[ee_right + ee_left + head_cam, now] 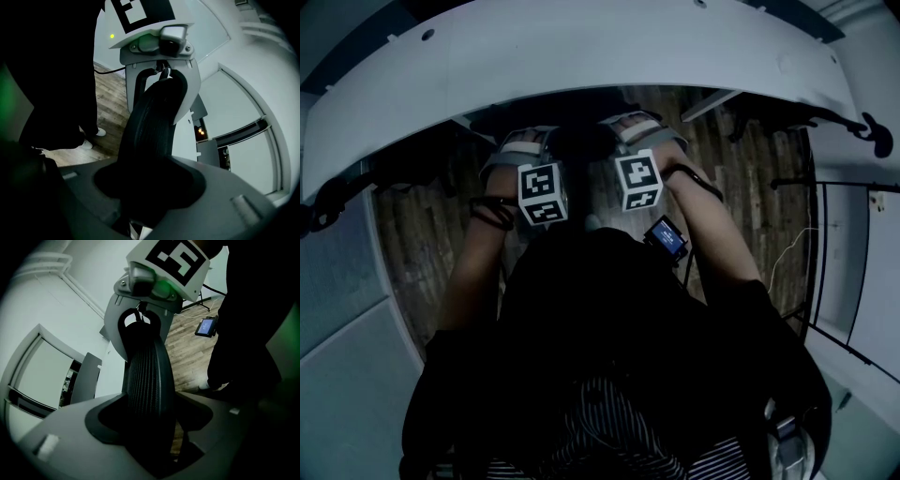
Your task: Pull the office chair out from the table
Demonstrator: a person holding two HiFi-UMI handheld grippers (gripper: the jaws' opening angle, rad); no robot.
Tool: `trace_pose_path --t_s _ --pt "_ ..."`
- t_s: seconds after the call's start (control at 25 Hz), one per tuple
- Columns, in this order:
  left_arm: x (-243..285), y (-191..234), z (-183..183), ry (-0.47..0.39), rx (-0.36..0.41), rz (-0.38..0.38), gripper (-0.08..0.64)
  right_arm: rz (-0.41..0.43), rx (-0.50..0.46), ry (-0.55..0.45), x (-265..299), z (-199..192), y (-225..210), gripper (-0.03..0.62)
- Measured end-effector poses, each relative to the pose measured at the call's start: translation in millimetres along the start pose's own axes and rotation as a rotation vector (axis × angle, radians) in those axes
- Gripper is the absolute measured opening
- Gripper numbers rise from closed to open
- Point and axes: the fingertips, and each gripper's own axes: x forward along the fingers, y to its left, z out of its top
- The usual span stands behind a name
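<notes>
The black office chair's backrest top (pixel 577 141) shows just under the white table's edge (pixel 581 56), with the seat hidden beneath it. My left gripper (pixel 528 142) and right gripper (pixel 630 127) straddle that top edge side by side. In the left gripper view the ribbed backrest (pixel 147 380) runs between the left gripper's jaws (pixel 150 430), and a sliver of floor shows beside one jaw. In the right gripper view the backrest (pixel 150 122) fills the gap of the right gripper (pixel 150 187), whose jaws clamp it. Each gripper view shows the other gripper at the rim's far end.
The curved white table spans the top of the head view. Dark chair bases stand on the wood floor at left (pixel 342 192) and right (pixel 811 117). A black rail (pixel 834 187) and white wall lie to the right. A small lit screen (pixel 667 237) sits by the right forearm.
</notes>
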Motion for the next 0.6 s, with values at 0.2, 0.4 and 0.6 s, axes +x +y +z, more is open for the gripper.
trace_pose_path --t_s 0.2,0.4,0.6 --pt "-7.1 -16.7 11.7 0.008 -0.017 0.005 0.310 -0.008 -0.024 -0.002 -13.4 3.0 17.6 0.189" --pt "-17.1 -36.6 26.8 0.014 -0.041 0.009 0.311 -0.005 -0.043 -0.021 -31.0 5.7 36.5 0.189" --pt "-24.0 -64.7 47.9 0.022 -0.049 0.015 0.313 -0.007 -0.054 -0.030 -50.4 4.6 66.2 0.189"
